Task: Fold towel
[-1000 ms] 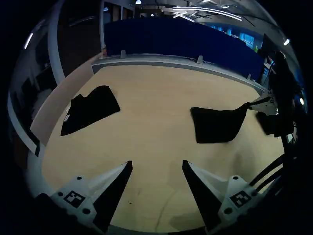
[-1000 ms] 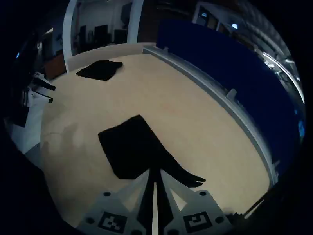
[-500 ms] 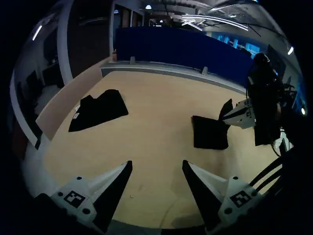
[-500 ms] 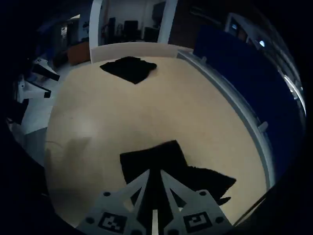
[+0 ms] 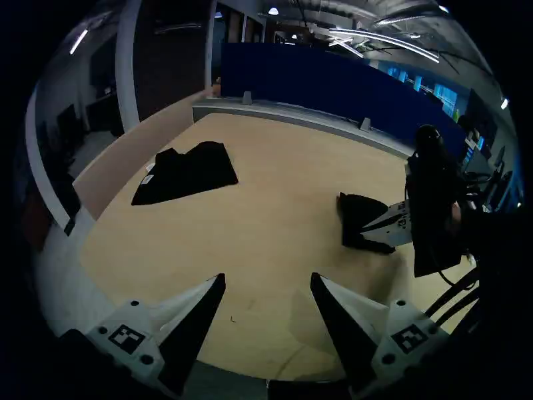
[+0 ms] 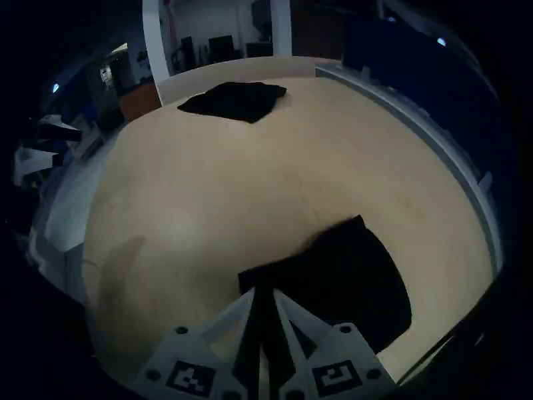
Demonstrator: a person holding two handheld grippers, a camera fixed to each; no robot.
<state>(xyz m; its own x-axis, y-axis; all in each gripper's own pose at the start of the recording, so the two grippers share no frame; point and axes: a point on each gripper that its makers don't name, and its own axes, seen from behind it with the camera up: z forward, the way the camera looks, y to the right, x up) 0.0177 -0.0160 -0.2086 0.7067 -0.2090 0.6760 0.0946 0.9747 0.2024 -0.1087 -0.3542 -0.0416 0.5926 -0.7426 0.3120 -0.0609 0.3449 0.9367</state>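
- The right gripper has its fingers pinched together on the edge of the black towel — dark cloth shows in the slit between them.
- The towel lies on the wooden tabletop, close to the edge that is on the right in the left gripper view.
- The left gripper hangs over the near edge, its fingers spread wide above bare wood.
- A second black cloth lies by the opposite edge — well apart from the towel.
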